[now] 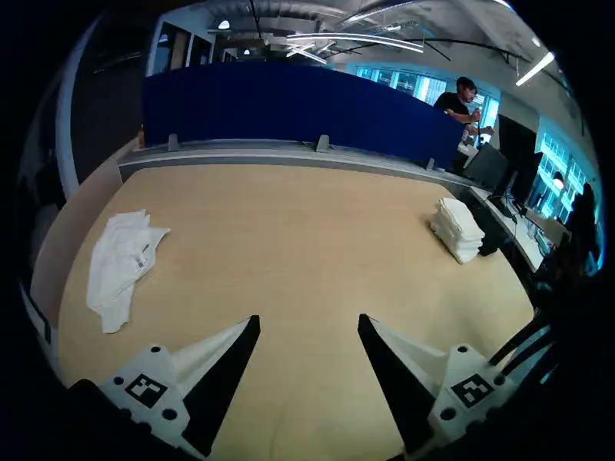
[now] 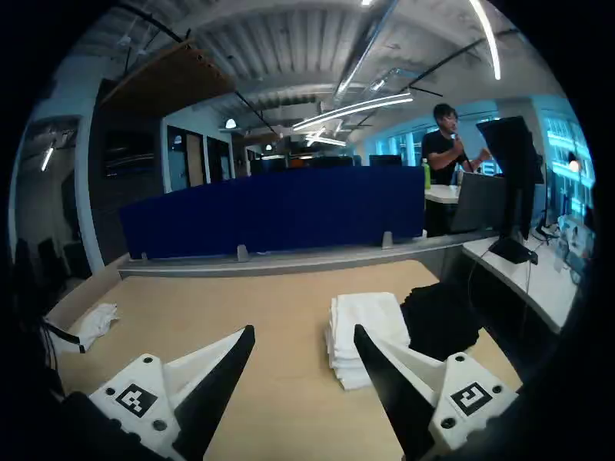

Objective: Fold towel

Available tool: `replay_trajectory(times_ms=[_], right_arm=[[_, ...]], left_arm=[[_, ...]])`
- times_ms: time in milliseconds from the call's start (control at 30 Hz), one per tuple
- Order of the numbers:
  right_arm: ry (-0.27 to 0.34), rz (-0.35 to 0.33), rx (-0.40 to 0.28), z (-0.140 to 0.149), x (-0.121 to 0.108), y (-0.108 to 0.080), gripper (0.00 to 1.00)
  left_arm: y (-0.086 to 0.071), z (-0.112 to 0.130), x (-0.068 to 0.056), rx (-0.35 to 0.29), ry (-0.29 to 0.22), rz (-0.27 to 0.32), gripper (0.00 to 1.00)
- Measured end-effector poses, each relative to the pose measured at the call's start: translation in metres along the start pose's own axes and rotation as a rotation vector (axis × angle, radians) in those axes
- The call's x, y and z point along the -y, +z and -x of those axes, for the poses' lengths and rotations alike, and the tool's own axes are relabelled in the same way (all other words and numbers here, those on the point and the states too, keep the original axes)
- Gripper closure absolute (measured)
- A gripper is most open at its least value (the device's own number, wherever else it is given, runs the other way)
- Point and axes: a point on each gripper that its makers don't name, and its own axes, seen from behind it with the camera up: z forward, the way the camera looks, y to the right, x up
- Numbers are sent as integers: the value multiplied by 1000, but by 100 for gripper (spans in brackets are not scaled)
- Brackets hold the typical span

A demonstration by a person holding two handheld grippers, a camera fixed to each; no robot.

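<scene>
The left gripper (image 1: 307,318) and the right gripper (image 2: 304,329) both hover above the wooden tabletop (image 1: 292,230), jaws spread wide, fingers empty, pointing toward its far edge.

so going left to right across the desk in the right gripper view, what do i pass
crumpled white towel → stack of folded white towels → black cloth pile

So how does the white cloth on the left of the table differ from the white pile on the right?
The loose towel lies crumpled and spread out; the towel stack is neatly folded, several layers high. The loose towel sits alone near the left edge; the towel stack sits at the right edge beside a dark cloth pile. Both are white and rest on the wooden table.
</scene>
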Motion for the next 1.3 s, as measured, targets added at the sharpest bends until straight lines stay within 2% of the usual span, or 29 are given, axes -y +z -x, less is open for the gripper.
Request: replay_trajectory(times_ms=[200, 600, 1067, 1300], right_arm=[[-8, 3, 6, 2, -2, -3, 0], [-12, 12, 21, 9, -8, -5, 0], [-25, 1, 16, 4, 0, -6, 0], [-28, -5, 7, 1, 5, -7, 0]], left_arm=[[0, -8, 5, -14, 7, -9, 5], [0, -6, 12, -31, -39, -16, 5], [-10, -8, 21, -55, -45, -29, 5], [-11, -14, 22, -79, -43, -30, 5]])
